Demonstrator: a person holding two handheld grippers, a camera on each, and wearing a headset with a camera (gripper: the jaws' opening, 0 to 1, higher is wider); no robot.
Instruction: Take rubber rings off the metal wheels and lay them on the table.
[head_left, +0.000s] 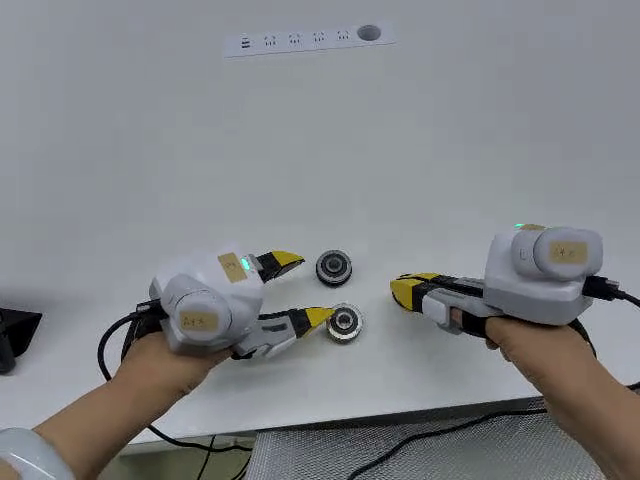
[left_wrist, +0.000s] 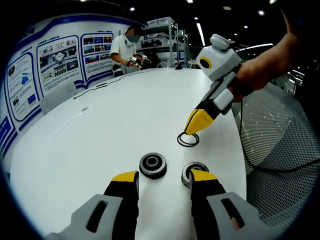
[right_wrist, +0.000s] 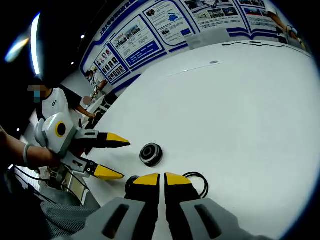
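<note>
White power strip lies flat, with a grey round cap at its right end. Well nearer than the strip and far to its left is a black object, cut by the frame. Nearer still lies grey mesh with a black cable across it. Beyond the strip, in the left gripper view: poster wall, person standing.

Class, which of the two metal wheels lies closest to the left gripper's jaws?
The front metal wheel, lower in the head view, right at one jaw tip of the left gripper; the rear metal wheel sits slightly apart from the other jaw.
</note>
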